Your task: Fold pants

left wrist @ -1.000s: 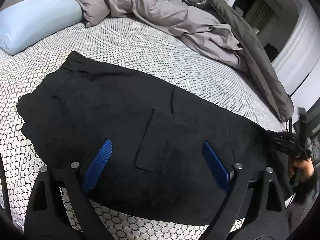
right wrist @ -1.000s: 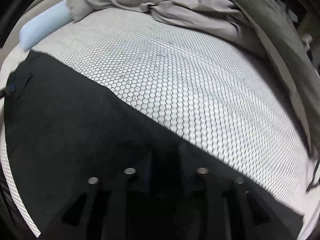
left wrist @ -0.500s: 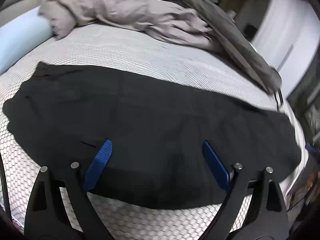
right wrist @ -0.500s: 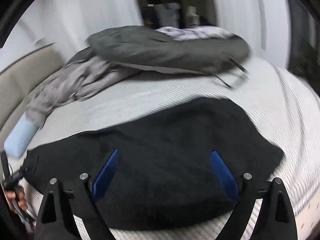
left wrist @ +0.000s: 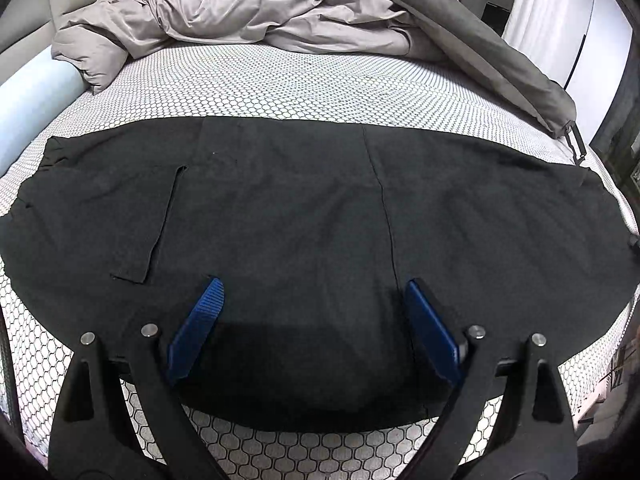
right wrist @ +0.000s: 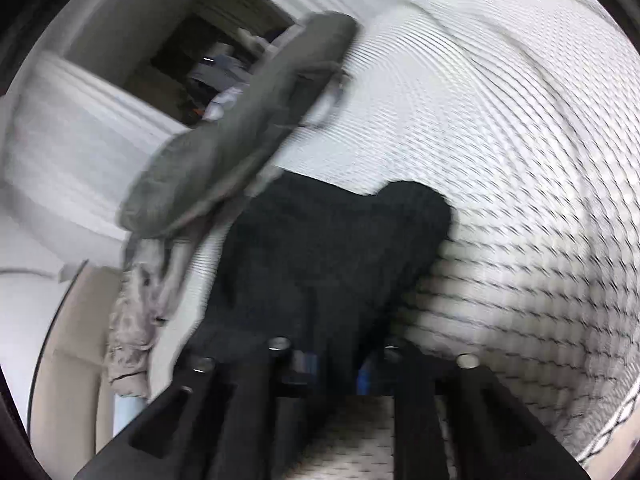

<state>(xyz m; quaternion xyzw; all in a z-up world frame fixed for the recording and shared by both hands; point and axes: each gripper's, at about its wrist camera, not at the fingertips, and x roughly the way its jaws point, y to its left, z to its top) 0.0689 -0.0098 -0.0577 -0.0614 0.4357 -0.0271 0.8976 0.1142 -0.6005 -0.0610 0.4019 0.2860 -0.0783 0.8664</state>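
My right claw (right wrist: 336,368) has just closed and is clamped on one end of the black fabric pants (left wrist: 320,220). My left claw (left wrist: 312,320) hangs spread wide over their near edge, gripping nothing. The pants lie flat, full length, across the bed.

Risks: a thin pinch may slip as I lift, and a one-sided pull may skew the fold.

The white hexagon-patterned mattress cover (left wrist: 300,84) is soft. The crumpled grey duvet (left wrist: 248,12) and pale blue pillow (left wrist: 36,96) crowd the far side.
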